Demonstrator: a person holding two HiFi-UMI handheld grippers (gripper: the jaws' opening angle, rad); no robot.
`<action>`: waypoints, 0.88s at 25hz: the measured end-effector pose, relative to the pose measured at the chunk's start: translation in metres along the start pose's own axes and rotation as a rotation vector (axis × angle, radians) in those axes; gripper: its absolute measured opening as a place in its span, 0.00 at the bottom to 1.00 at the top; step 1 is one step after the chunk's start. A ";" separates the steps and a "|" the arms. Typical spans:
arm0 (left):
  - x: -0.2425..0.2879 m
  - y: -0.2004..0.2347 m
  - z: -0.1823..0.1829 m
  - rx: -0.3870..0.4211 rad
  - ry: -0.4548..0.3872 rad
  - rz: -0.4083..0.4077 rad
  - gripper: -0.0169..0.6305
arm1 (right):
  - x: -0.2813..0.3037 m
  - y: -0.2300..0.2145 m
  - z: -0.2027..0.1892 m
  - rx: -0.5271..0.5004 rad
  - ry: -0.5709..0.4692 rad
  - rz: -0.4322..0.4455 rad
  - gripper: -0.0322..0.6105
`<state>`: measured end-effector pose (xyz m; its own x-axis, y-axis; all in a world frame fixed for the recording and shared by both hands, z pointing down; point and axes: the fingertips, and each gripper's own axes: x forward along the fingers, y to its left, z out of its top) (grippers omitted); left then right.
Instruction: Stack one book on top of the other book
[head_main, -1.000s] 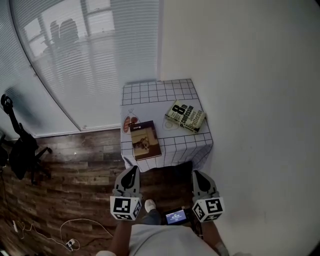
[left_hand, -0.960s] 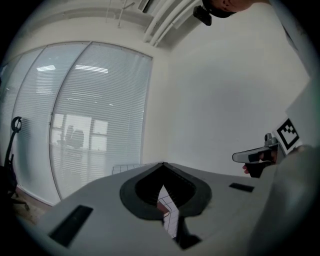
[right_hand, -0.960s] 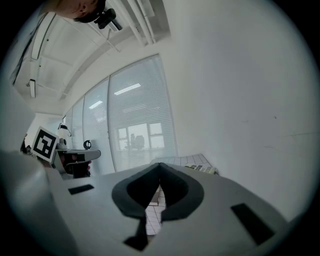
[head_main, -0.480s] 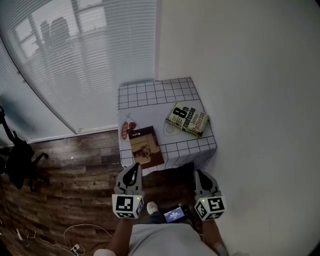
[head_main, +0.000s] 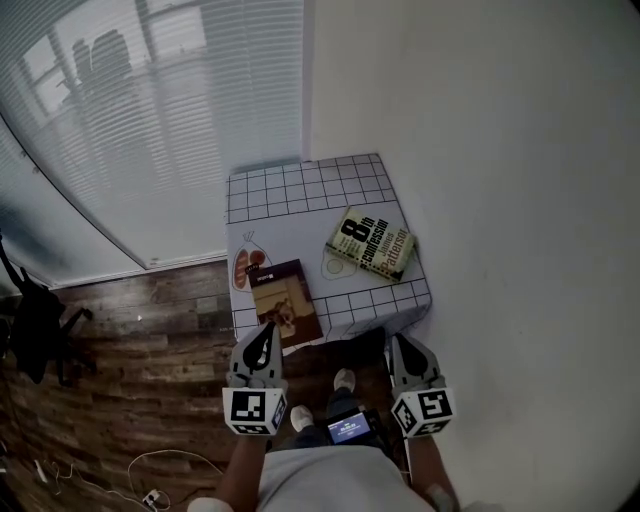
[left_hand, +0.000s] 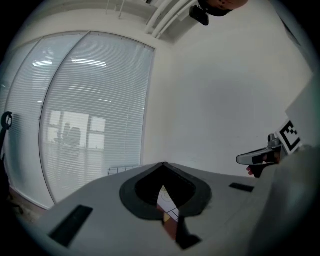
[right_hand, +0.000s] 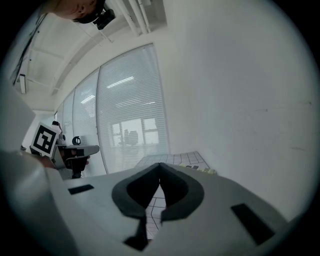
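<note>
A brown book (head_main: 285, 312) lies at the near left of a small table under a white checked cloth (head_main: 300, 190). A pale thick book with black print (head_main: 371, 241) lies at the table's right side, and its edge (right_hand: 205, 170) shows in the right gripper view. My left gripper (head_main: 265, 332) is shut and empty, its tips over the brown book's near edge in the head view. My right gripper (head_main: 400, 343) is shut and empty, just short of the table's near right corner. Through the left gripper view's jaw gap a sliver of brown book (left_hand: 170, 223) shows.
A white wall (head_main: 500, 180) runs along the table's right and back. Window blinds (head_main: 150, 120) fill the left. Wood floor (head_main: 120, 350) lies to the left with a black office chair (head_main: 35, 320) and a white cable (head_main: 150, 470). A small screen (head_main: 350, 430) sits between my grippers.
Both grippers have moved toward the table, jaws still shut. The left gripper's tips now overlap the brown book's near edge in the head view.
</note>
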<state>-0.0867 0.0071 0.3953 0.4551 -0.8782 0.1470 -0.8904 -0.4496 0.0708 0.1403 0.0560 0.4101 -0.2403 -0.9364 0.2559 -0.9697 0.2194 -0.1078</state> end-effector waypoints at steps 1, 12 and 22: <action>0.006 0.001 0.001 0.001 0.001 0.005 0.04 | 0.007 -0.004 0.002 -0.001 0.001 0.006 0.06; 0.064 0.008 0.022 0.004 -0.014 0.052 0.04 | 0.067 -0.041 0.032 -0.027 -0.008 0.060 0.06; 0.106 0.009 0.006 -0.013 0.035 0.063 0.04 | 0.113 -0.070 0.032 -0.033 0.027 0.085 0.06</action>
<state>-0.0462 -0.0913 0.4055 0.3982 -0.8983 0.1858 -0.9173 -0.3914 0.0734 0.1823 -0.0736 0.4162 -0.3221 -0.9065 0.2730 -0.9467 0.3068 -0.0982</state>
